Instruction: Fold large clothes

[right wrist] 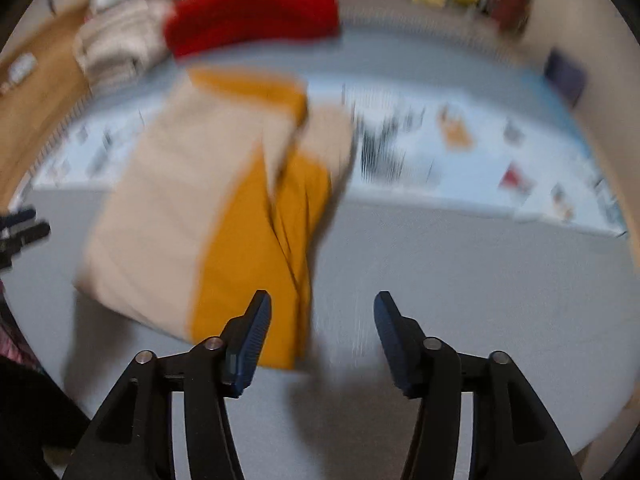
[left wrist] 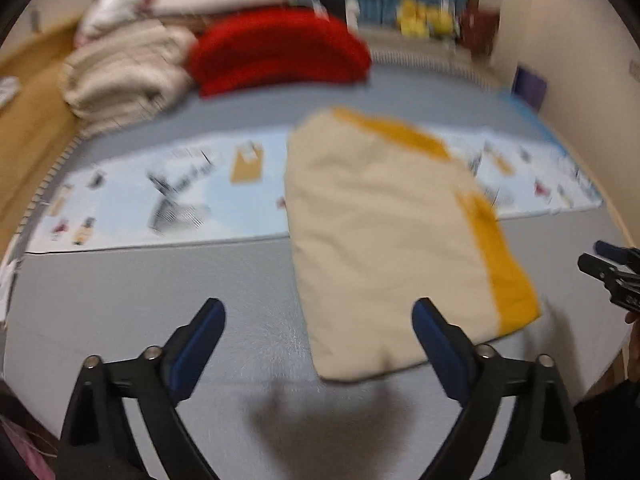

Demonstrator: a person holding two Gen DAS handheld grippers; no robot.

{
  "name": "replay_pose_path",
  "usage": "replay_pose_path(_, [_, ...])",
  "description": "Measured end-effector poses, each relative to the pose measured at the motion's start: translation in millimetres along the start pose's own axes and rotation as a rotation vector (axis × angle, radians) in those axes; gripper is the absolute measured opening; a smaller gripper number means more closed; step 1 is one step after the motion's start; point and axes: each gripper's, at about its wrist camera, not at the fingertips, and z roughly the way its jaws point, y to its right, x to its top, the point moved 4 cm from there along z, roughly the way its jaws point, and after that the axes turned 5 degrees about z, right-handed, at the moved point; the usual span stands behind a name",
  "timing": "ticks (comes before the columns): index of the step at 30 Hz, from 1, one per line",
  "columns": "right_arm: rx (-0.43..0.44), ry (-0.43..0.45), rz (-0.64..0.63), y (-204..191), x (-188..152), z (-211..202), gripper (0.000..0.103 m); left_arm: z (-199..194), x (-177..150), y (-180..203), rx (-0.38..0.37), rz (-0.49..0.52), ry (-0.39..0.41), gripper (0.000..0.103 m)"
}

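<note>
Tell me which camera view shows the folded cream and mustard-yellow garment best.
The left wrist view. There the folded cream and mustard-yellow garment lies whole and only mildly blurred on the grey mat, all edges visible. The right wrist view shows the same garment heavily smeared by motion, its near edge partly behind a gripper finger.

- My right gripper: jaws apart, nothing between them, grey mat below.
- Folded cream and mustard garment lies on the mat, left of my fingers.
- Behind it: red folded pile, cream pile to its left.
- Other gripper pokes in at the left edge.
- View blurred.
</note>
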Motion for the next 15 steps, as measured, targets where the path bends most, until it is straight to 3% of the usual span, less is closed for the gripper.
replay_pose_path(1, [-0.015, 0.065, 0.003, -6, -3, -23, 0.095, -15, -7, 5, 0.018, -0.004, 0.035, 0.101])
replay_pose_path(2, [-0.026, 0.105, 0.006, -12, -6, -38, 0.1, -27, -12, 12, 0.029, -0.01, 0.056, 0.102])
replay_pose_path(4, [-0.032, 0.207, 0.026, -17, -26, -81, 0.102, -47, -31, 21, 0.031, -0.022, 0.075, 0.102])
replay_pose_path(6, [-0.046, 0.25, 0.043, -25, -46, -103, 0.103, -64, -52, 31, 0.012, -0.055, 0.072, 0.102])
replay_pose_path(10, [-0.055, 0.22, 0.095, -42, -93, -123, 0.103, -77, -78, 53, -0.005, -0.101, 0.075, 0.102])
replay_pose_path(12, [-0.048, 0.172, 0.106, -49, -105, -123, 0.103, -76, -87, 59, 0.015, -0.115, 0.081, 0.102])
replay_pose_path(15, [-0.046, 0.174, 0.092, -54, -115, -125, 0.103, -81, -95, 67, 0.001, -0.126, 0.062, 0.102])
